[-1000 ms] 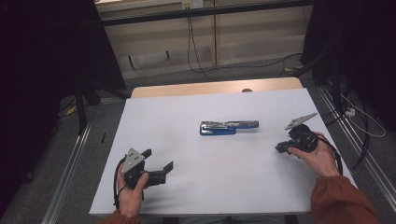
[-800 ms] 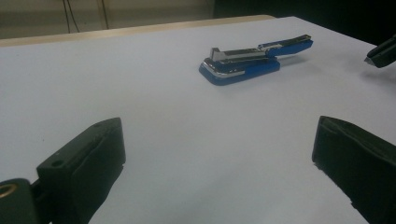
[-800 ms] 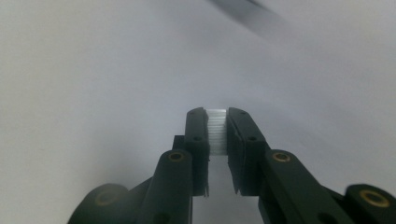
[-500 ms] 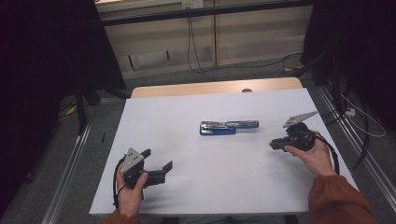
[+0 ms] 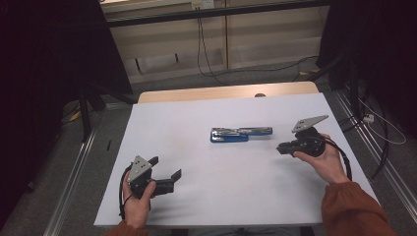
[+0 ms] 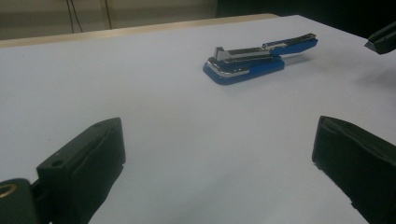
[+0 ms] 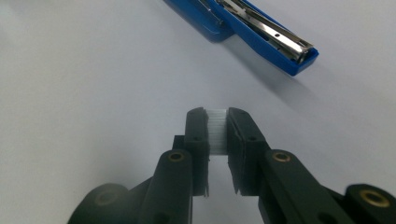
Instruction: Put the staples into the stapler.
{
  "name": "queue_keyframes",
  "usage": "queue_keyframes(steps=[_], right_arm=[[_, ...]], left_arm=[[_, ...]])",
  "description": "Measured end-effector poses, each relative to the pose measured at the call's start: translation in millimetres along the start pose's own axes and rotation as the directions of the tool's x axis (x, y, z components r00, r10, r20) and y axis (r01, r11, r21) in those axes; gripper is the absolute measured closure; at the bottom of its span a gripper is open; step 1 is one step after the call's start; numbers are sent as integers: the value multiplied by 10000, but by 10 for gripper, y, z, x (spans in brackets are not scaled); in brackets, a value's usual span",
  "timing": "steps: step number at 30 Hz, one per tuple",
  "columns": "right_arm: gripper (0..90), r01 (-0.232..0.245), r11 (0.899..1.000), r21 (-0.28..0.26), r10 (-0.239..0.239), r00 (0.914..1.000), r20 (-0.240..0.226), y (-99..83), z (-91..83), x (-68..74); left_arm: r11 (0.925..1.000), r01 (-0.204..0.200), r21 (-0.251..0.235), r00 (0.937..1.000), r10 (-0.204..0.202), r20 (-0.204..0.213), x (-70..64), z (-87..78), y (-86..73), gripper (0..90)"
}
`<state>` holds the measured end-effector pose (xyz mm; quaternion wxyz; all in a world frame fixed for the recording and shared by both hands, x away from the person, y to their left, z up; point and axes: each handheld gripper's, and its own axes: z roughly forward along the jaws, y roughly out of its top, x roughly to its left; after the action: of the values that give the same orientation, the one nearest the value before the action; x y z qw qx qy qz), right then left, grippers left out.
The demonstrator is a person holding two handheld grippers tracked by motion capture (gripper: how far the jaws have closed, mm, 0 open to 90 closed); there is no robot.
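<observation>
A blue stapler (image 5: pixel 241 133) lies opened out flat in the middle of the white table (image 5: pixel 231 196), its metal staple channel (image 7: pixel 266 30) facing up. My right gripper (image 5: pixel 281 147) hovers just right of it, low over the table. It is shut on a short strip of staples (image 7: pixel 217 130) that shows pale and ridged between the jaws. My left gripper (image 5: pixel 166 167) rests near the front left of the table, jaws wide open and holding nothing. The stapler (image 6: pixel 247 63) lies well ahead of it.
The white table's far edge meets a wooden strip (image 5: pixel 226 92). Cables (image 5: pixel 206 54) trail on the floor behind, and metal rails (image 5: pixel 74 172) run along both sides. The right gripper's tip (image 6: pixel 383 42) pokes into the left gripper view at the upper right.
My right gripper has crept left across the table toward the stapler's open end, still shut on the staples. The left gripper and the stapler have stayed put.
</observation>
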<state>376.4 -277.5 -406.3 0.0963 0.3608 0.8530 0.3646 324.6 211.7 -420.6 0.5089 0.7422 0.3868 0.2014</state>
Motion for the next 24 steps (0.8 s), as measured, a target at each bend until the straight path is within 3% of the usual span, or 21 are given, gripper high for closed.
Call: queue_keyframes(steps=[7,14,24], right_arm=[[793,296,9995,-49,-296,9995,-60,124,86,42],[793,176,9998,-73,-177,9998,-113,331,167,73],[792,674,9971,-346,-682,9974,-235,603,330,96]], left_arm=[[10000,-36,-31,10000,35,-49,-3,0,3,28],[10000,-28,-42,9999,27,-137,10,-14,5,27],[10000,-36,-85,9999,35,-103,8,-15,7,27]])
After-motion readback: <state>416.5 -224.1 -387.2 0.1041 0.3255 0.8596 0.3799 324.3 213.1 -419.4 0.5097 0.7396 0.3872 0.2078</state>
